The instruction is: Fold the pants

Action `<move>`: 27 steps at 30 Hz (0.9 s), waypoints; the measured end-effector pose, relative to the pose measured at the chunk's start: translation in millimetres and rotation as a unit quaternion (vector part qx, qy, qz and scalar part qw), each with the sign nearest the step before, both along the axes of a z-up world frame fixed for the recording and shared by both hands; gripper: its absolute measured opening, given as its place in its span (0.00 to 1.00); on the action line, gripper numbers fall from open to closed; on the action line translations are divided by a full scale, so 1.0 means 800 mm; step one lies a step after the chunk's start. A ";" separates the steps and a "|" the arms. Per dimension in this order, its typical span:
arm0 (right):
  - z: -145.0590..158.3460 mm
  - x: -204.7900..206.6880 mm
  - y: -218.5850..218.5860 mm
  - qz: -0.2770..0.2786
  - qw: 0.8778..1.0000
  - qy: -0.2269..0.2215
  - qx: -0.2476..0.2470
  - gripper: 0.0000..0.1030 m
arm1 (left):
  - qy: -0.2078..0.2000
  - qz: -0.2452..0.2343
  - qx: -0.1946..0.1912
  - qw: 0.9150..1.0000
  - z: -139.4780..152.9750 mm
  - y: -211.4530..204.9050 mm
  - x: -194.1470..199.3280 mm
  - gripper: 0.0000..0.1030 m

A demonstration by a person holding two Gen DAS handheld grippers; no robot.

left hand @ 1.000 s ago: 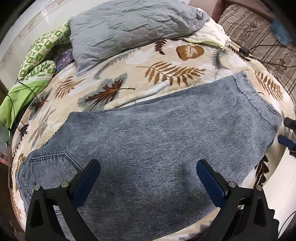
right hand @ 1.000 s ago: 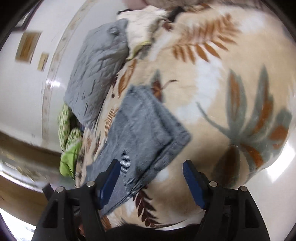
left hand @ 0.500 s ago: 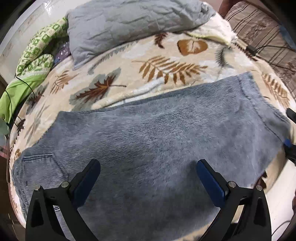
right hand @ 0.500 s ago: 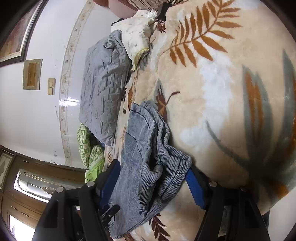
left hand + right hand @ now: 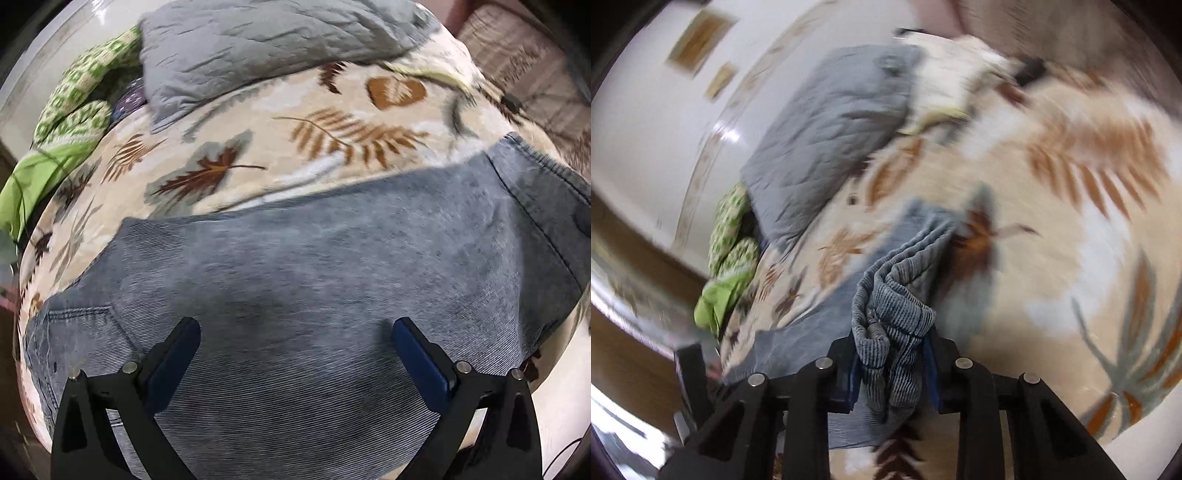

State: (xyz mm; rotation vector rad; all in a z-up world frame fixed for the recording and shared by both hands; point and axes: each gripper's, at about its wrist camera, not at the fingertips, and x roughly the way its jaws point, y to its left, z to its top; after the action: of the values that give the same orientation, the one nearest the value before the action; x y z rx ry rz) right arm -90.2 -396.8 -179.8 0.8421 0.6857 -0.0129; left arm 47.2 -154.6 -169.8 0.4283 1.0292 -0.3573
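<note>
Grey-blue ribbed pants (image 5: 295, 288) lie flat across a leaf-patterned blanket (image 5: 258, 147), waistband and pocket at the left, leg hems at the right. My left gripper (image 5: 295, 347) is open and empty, low over the middle of the pants. My right gripper (image 5: 892, 365) is shut on the bunched hem end of the pants (image 5: 894, 317) and holds it raised off the blanket (image 5: 1071, 240).
A grey quilted pillow (image 5: 277, 48) lies at the far side of the bed. Green patterned bedding (image 5: 74, 107) is piled at the far left. A striped cushion (image 5: 524, 70) and a cable lie at the far right. A white wall (image 5: 646, 129) is beyond.
My right gripper has closed on the pants' hem end and lifted it, bunching the cloth. My left gripper has moved lower over the pants and stays open.
</note>
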 end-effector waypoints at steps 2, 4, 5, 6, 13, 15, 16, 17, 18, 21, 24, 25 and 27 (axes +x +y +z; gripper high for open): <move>0.026 0.010 0.028 0.032 0.999 -0.009 -0.032 0.29 | -0.003 0.016 -0.018 1.000 0.013 0.019 0.005 1.00; 0.045 0.022 0.059 0.065 0.997 -0.018 -0.043 0.29 | -0.006 0.031 -0.032 0.999 0.024 0.038 0.011 1.00; 0.052 0.029 0.077 0.083 0.995 -0.020 -0.049 0.29 | -0.011 0.043 -0.043 0.998 0.033 0.054 0.014 1.00; 0.057 0.034 0.092 0.096 0.994 -0.021 -0.054 0.29 | -0.013 0.049 -0.048 0.998 0.037 0.064 0.017 1.00; 0.030 0.072 0.194 0.208 0.978 0.035 0.010 0.33 | -0.046 0.117 -0.080 0.989 0.073 0.158 0.031 1.00; 0.000 0.085 0.216 0.240 0.965 0.086 0.068 0.53 | -0.053 0.128 -0.082 0.987 0.077 0.176 0.033 1.00; -0.010 0.087 0.222 0.250 0.959 0.098 0.095 0.65 | -0.053 0.132 -0.083 0.986 0.078 0.181 0.033 1.00; -0.017 0.087 0.228 0.260 0.953 0.104 0.114 0.66 | -0.053 0.136 -0.083 0.986 0.078 0.189 0.034 1.00; -0.016 0.085 0.231 0.266 0.952 0.103 0.111 0.66 | -0.053 0.137 -0.083 0.986 0.077 0.192 0.034 1.00; 0.002 0.075 0.220 0.266 0.957 0.074 0.091 0.66 | -0.050 0.137 -0.091 0.985 0.076 0.194 0.031 1.00; 0.015 0.062 0.179 0.214 0.971 0.051 0.095 0.66 | -0.047 0.117 -0.098 0.987 0.074 0.173 0.028 1.00; 0.012 0.058 0.162 0.188 0.976 0.062 0.086 0.66 | -0.047 0.102 -0.098 0.989 0.073 0.156 0.026 1.00; -0.004 0.059 0.142 0.161 0.978 0.090 0.094 0.66 | -0.048 0.076 -0.095 0.991 0.071 0.132 0.022 1.00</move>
State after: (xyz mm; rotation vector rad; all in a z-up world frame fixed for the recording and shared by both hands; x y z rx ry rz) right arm -43.1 -283.0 -183.1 0.9079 0.9996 0.2749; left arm 65.0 -48.9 -113.0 0.1925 0.9182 -0.2925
